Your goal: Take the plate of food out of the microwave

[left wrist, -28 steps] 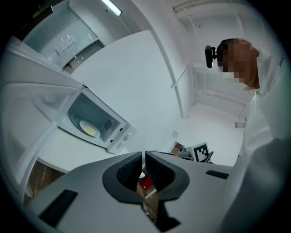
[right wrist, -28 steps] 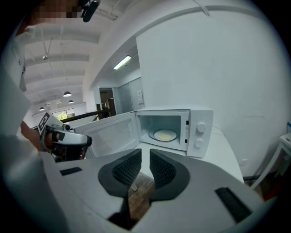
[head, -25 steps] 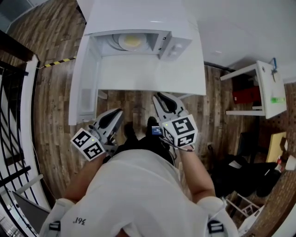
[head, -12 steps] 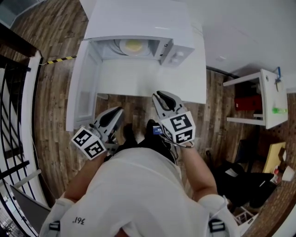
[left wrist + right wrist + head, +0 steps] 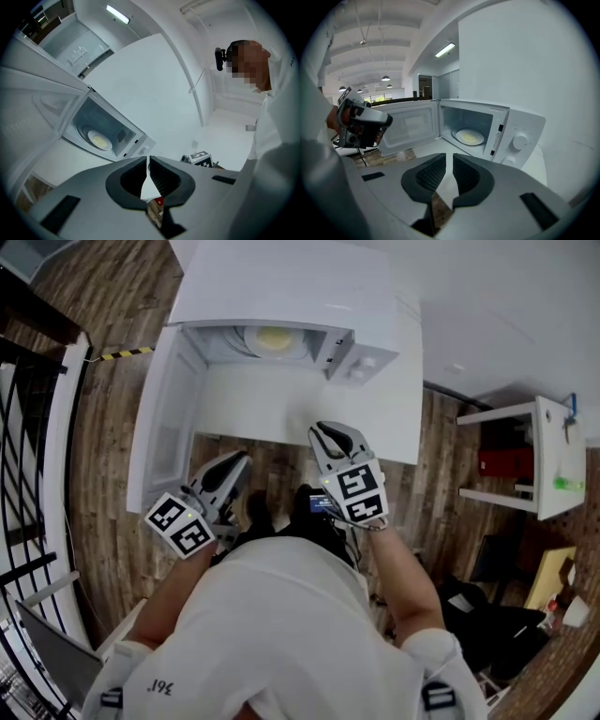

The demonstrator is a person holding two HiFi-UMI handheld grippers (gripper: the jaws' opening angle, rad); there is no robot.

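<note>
A white microwave [image 5: 281, 306] stands on a white table [image 5: 309, 404], its door [image 5: 164, 423] swung open to the left. Inside, a white plate [image 5: 272, 337] carries pale yellow food; it also shows as the plate [image 5: 99, 139] and the plate [image 5: 469, 137]. My left gripper [image 5: 239, 463] is shut and empty, short of the table's front edge, below the door. My right gripper [image 5: 328, 431] reaches the table's front edge, in front of the cavity. A narrow gap stands between its jaws, and nothing is in it. Both grippers are well apart from the plate.
The open door [image 5: 410, 125] juts out over the floor on the left. A black railing [image 5: 28, 474] runs down the far left. A white shelf unit [image 5: 539, 442] stands at the right. Yellow-black tape [image 5: 122, 354] marks the wooden floor.
Both grippers have moved forward toward the table and microwave. The right one now reaches the table's front edge. Neither jaw gap has changed.
</note>
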